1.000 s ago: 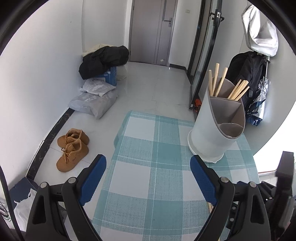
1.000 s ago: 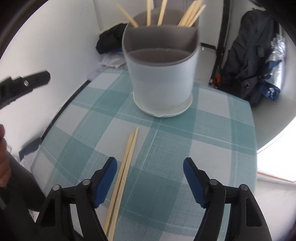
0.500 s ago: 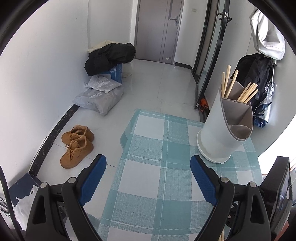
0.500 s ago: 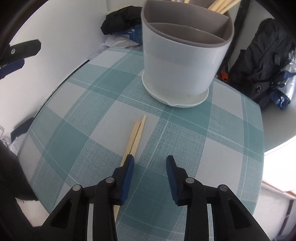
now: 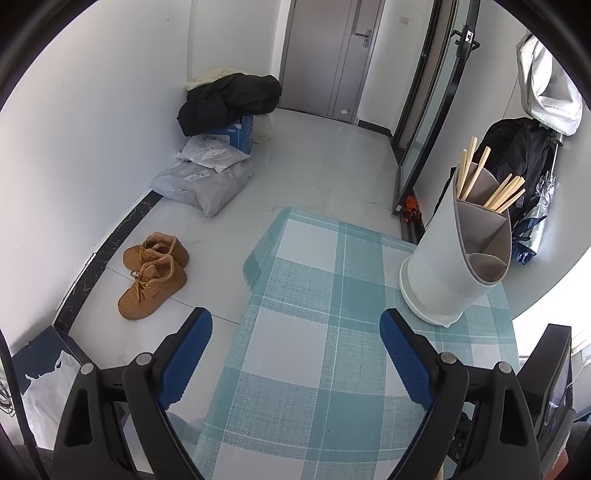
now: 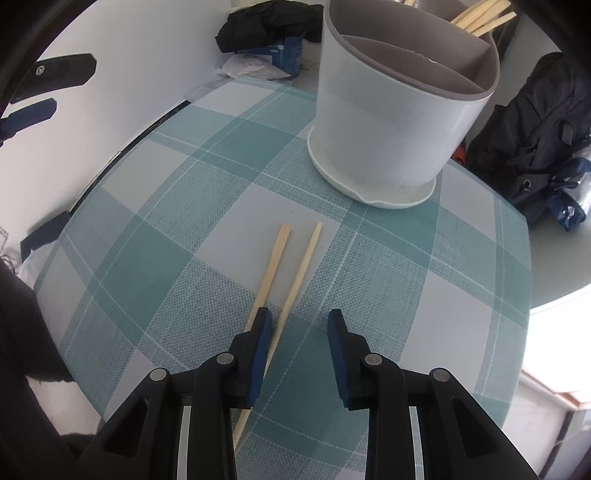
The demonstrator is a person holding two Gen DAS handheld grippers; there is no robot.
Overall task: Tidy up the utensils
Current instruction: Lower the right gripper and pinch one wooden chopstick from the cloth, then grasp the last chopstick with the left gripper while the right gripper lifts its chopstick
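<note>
A white utensil holder (image 6: pixel 399 110) with grey inner dividers stands on the teal checked tablecloth (image 6: pixel 155 236); several wooden chopsticks (image 6: pixel 484 18) stick out of its far compartment. It also shows in the left wrist view (image 5: pixel 458 258). Two loose chopsticks lie side by side on the cloth. My right gripper (image 6: pixel 299 325) is low over them, partly open, with the right chopstick (image 6: pixel 301 266) running between its fingers and the left chopstick (image 6: pixel 271 266) passing under the left finger. My left gripper (image 5: pixel 295 332) is open and empty, held above the table's near left edge.
On the floor to the left lie tan boots (image 5: pixel 153 273), grey bags (image 5: pixel 207 181) and a black coat on a blue box (image 5: pixel 229 99). A black backpack (image 6: pixel 539 129) stands behind the table's right side. The table's rounded edge runs along the left and right.
My right gripper has moved down and forward over the two chopsticks, which now lie a little apart. Its jaws narrowed from wide open. My left gripper has drawn back and risen.
</note>
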